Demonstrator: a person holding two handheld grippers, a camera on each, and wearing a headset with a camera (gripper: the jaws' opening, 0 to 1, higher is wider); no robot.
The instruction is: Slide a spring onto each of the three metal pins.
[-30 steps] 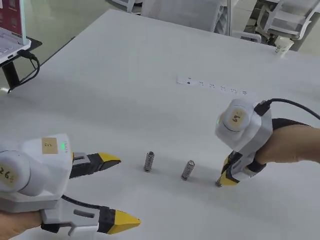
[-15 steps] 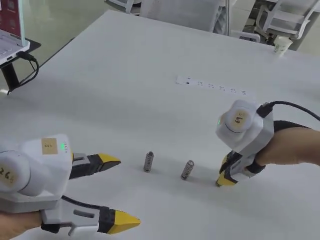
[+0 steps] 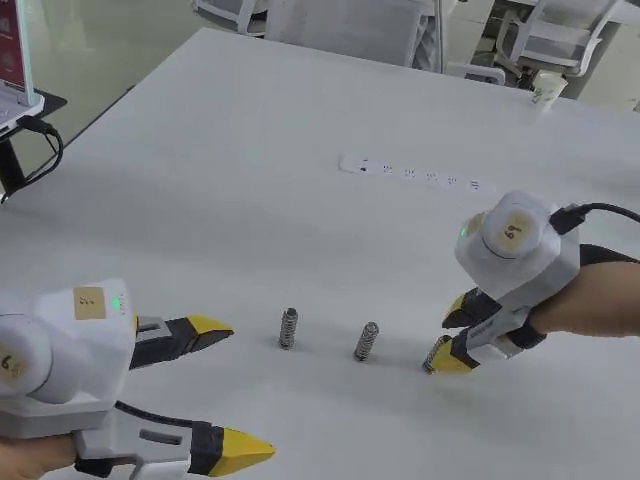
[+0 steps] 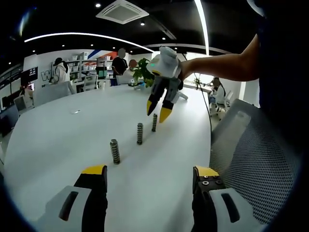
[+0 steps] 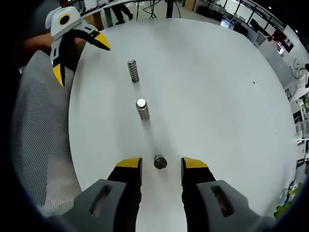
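Observation:
Three metal springs stand upright in a row on the white table, each around a pin. The left spring and the middle spring stand free. The right spring is between the jaws of my right gripper. In the right gripper view that gripper is open, with a gap on each side of the pin's round top. My left gripper is open near the table's front left, well short of the left spring, with nothing between its fingers.
A white power strip lies flat across the middle of the table. A paper cup stands at the far right edge, with office chairs behind it. A laptop stand and cable are off the table to the left.
The right gripper's jaws have spread apart around the right spring. The head camera has shifted a little. The left gripper has stayed where it was.

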